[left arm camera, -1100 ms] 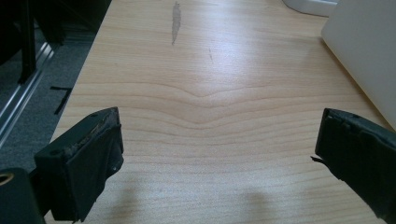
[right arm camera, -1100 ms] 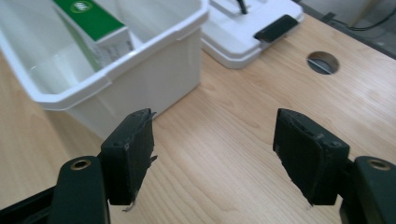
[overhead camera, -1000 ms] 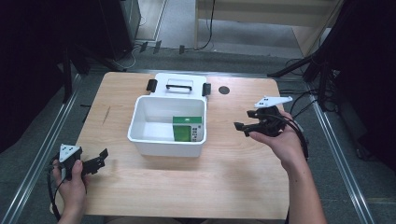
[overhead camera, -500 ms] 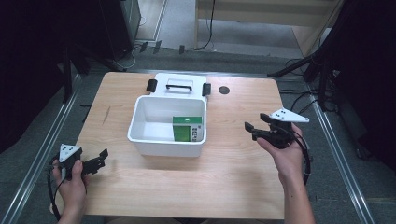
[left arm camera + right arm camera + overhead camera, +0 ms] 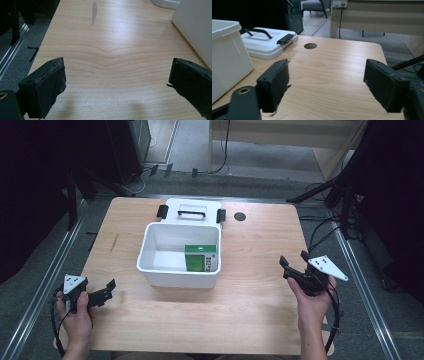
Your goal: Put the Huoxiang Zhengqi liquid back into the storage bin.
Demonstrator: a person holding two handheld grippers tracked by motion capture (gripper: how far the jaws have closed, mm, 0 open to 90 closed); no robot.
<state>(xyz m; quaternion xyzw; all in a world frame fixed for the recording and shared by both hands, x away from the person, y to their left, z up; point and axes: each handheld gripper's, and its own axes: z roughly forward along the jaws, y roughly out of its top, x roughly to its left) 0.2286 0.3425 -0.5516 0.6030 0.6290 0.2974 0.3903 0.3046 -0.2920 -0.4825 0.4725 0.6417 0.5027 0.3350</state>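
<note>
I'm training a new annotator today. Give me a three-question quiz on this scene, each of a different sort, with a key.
1. True or false: the green box lies inside the white bin.
2. Where is the white lid? A) on the bin B) on the table behind the bin C) in the right gripper
3. Fill in: the left gripper is ____, holding nothing.

Key: 1 true; 2 B; 3 open

Carton point(image 5: 200, 258) in bin point(image 5: 150, 240), lid point(image 5: 190, 210) behind it, mid table point(image 5: 250, 310).

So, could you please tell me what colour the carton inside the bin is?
Green carton, clearest in the high view.
</note>
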